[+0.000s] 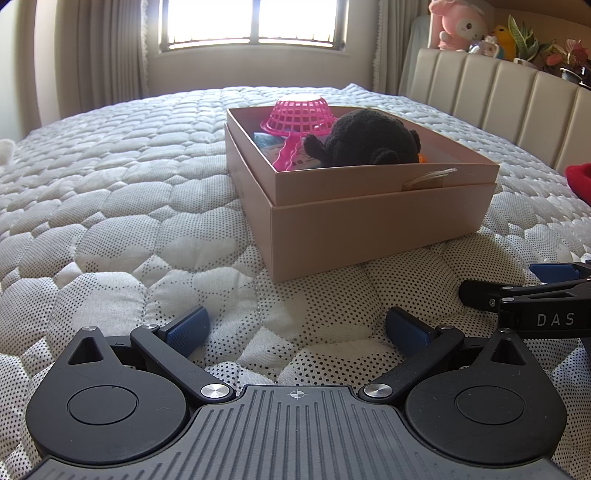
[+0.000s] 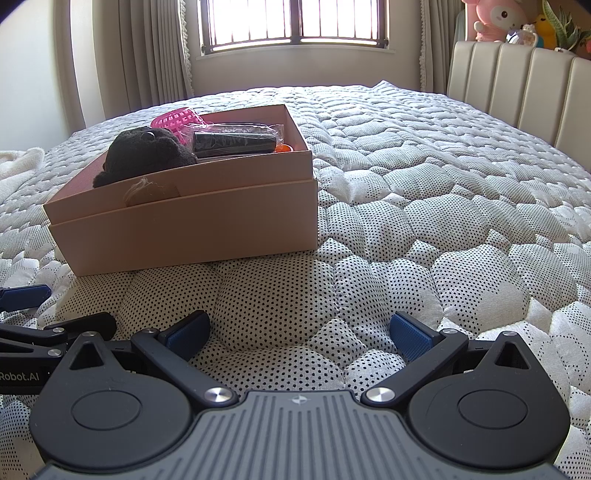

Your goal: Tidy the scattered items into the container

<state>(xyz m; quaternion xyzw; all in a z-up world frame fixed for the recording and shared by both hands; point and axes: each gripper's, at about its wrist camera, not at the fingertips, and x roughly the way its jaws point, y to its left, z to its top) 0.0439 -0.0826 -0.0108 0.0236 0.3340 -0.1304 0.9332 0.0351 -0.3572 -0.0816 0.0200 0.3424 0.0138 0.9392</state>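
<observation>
A pink cardboard box (image 1: 369,221) stands on the quilted bed; it also shows in the right wrist view (image 2: 192,225). Inside lie a black plush toy (image 1: 365,138) (image 2: 147,151), a pink plastic basket (image 1: 299,112) (image 2: 175,120) upside down, a black item in a clear bag (image 2: 236,142) and something orange (image 2: 284,148). My left gripper (image 1: 297,328) is open and empty, low over the bed in front of the box. My right gripper (image 2: 299,332) is open and empty, to the right of the left one. Each gripper shows at the edge of the other's view.
A padded headboard (image 1: 498,96) runs along the right, with plush toys (image 1: 461,26) and plants on the shelf behind it. A red item (image 1: 580,181) lies on the bed at the far right. A white blanket (image 2: 18,162) lies at the left. A window with curtains is behind.
</observation>
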